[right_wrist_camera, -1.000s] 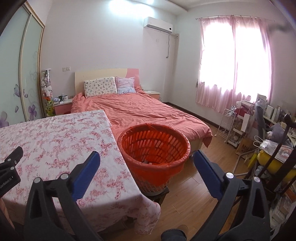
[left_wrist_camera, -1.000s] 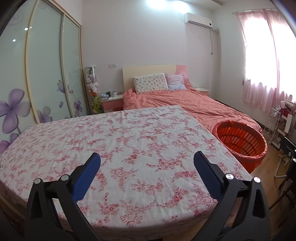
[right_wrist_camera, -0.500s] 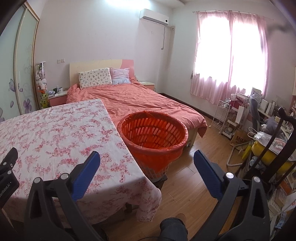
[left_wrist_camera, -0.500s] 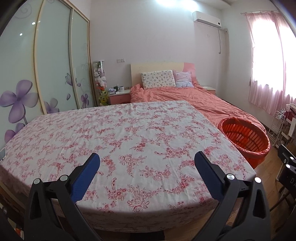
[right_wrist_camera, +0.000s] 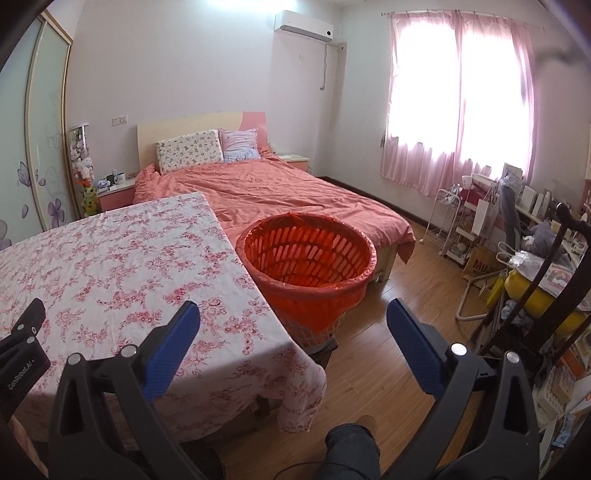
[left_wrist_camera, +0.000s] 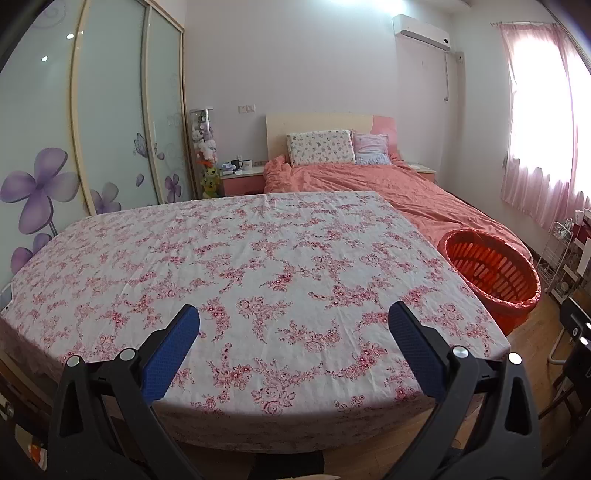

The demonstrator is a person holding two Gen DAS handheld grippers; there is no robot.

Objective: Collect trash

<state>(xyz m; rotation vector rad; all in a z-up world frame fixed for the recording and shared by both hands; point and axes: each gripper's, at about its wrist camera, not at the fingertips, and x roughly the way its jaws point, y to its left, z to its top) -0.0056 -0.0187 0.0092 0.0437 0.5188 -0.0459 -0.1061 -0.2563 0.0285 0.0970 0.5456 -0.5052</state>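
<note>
The left gripper (left_wrist_camera: 291, 325) and the right gripper (right_wrist_camera: 291, 325) are both spread wide and hold nothing, fingers pointing forward, level.

Table (left_wrist_camera: 258, 266) under a white cloth with red floral print. Beyond it a bed (right_wrist_camera: 280, 188) with a salmon cover, two pillows (right_wrist_camera: 190, 150) against a pale headboard (left_wrist_camera: 317, 122). Nightstand (left_wrist_camera: 242, 179) left of the bed bears mugs. Wardrobe (left_wrist_camera: 107, 110) has frosted sliding doors with purple flowers. Air conditioner (right_wrist_camera: 303, 23) is wall-mounted. Pink curtains (right_wrist_camera: 458, 99) cover the window. Wire rack (right_wrist_camera: 448, 221) and cluttered shelving stand on the wooden floor (right_wrist_camera: 402, 317).
</note>
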